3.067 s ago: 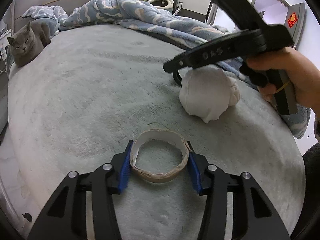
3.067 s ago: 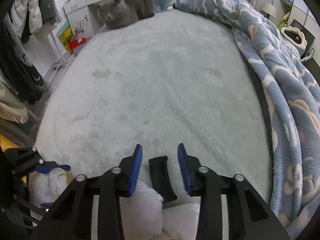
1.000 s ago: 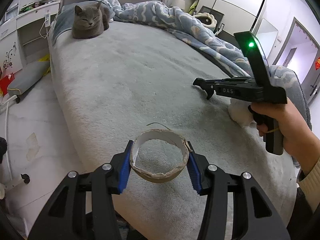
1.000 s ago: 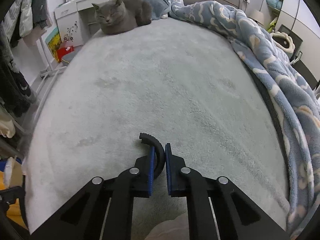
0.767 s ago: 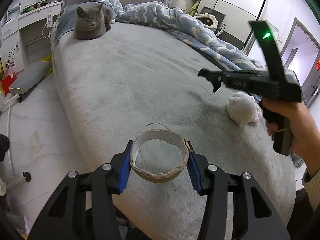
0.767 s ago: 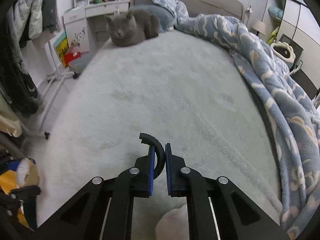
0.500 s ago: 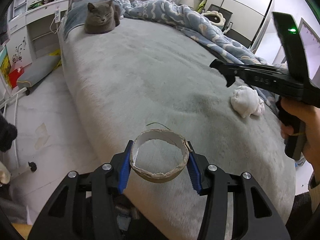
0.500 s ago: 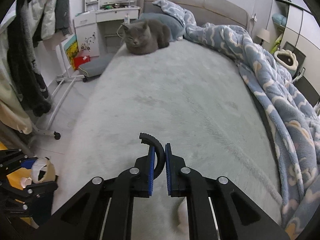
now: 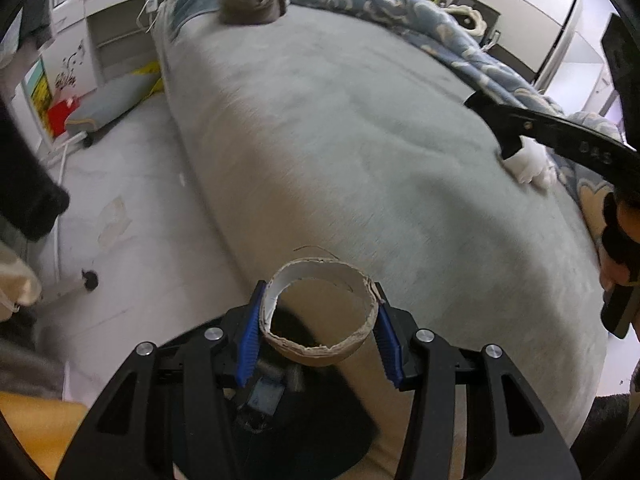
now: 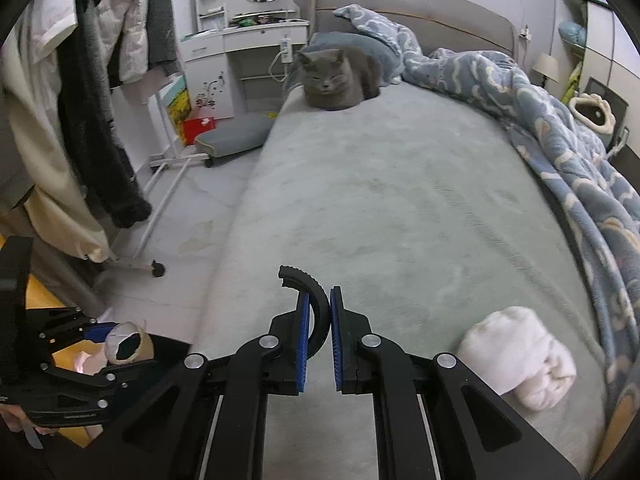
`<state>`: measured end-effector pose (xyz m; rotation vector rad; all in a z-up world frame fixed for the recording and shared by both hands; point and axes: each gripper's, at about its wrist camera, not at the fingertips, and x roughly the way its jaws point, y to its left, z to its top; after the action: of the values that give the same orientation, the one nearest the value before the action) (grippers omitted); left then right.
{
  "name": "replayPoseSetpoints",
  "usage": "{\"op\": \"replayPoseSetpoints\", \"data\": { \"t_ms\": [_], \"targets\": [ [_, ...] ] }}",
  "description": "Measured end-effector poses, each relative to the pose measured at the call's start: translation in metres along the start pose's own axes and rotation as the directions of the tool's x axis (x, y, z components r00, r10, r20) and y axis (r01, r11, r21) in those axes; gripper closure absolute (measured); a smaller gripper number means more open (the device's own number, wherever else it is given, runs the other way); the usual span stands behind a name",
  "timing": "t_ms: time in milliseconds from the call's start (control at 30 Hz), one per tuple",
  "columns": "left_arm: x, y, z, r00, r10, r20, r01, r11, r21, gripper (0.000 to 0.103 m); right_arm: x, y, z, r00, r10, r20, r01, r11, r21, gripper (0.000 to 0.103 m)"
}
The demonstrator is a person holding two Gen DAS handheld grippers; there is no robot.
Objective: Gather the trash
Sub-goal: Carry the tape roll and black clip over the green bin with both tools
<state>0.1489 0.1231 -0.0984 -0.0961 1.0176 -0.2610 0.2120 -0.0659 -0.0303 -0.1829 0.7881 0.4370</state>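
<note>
My left gripper [image 9: 318, 334] is shut on a brown cardboard tape ring [image 9: 320, 316] and holds it off the bed's near edge, above a dark bin [image 9: 304, 412] with bits of trash inside. The ring also shows in the right wrist view [image 10: 128, 346]. My right gripper [image 10: 317, 334] is shut on a curved black plastic piece [image 10: 312, 304] above the grey bed [image 10: 400, 208]. In the left wrist view this gripper [image 9: 486, 114] comes in from the right. A crumpled white wad [image 10: 520, 360] lies on the bed at the right; it also shows in the left wrist view [image 9: 532, 164].
A grey cat [image 10: 336, 80] lies at the head of the bed. A blue blanket [image 10: 560, 128] covers the bed's right side. A clothes rack with hanging coats [image 10: 100, 80] stands on the floor at the left, by a white desk [image 10: 240, 52] and a grey cushion [image 10: 232, 140].
Both grippers have pulled back from the bed and swung left towards the floor. The left one now holds the ring over the dark bin. The right one closed on the black piece 3 s ago.
</note>
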Motion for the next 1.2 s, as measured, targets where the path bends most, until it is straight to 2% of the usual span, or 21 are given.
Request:
{"op": "replayPoseSetpoints", "data": {
  "t_ms": [267,400,567,767,867,933,1200],
  "targets": [
    [0.003,0.031,-0.023,0.996,0.038,-0.085,-0.044,0.996,-0.077,0.05,-0.002,0.039,-0.014,0.998,0.067,-0.018,-0.068,0.997,-0.025,0.093],
    [0.007,0.043,-0.038,0.989,0.054,-0.134,-0.065,0.994,-0.085,0.05,-0.001,0.057,-0.019,0.994,0.101,-0.029,-0.102,0.994,-0.04,0.093],
    [0.015,0.054,-0.054,0.978,0.025,-0.206,-0.052,0.991,-0.127,0.05,-0.001,0.077,-0.023,0.987,0.154,-0.043,-0.156,0.987,-0.037,0.093],
    [0.021,0.061,-0.075,0.96,0.011,-0.281,-0.054,0.988,-0.146,0.05,-0.001,0.099,-0.032,0.984,0.171,-0.06,-0.174,0.983,-0.061,0.093],
    [0.02,0.065,-0.084,0.954,0.011,-0.299,-0.058,0.987,-0.15,0.048,0.001,0.109,-0.035,0.98,0.186,-0.072,-0.191,0.979,-0.064,0.093],
    [0.017,0.066,-0.089,0.953,0.008,-0.303,-0.057,0.987,-0.152,0.042,0.003,0.117,-0.038,0.977,0.198,-0.084,-0.204,0.977,-0.067,0.093],
    [0.001,0.075,-0.098,0.961,0.033,-0.276,-0.073,0.988,-0.139,0.035,0.019,0.147,-0.053,0.957,0.246,-0.155,-0.259,0.963,-0.071,0.093]
  ]
}}
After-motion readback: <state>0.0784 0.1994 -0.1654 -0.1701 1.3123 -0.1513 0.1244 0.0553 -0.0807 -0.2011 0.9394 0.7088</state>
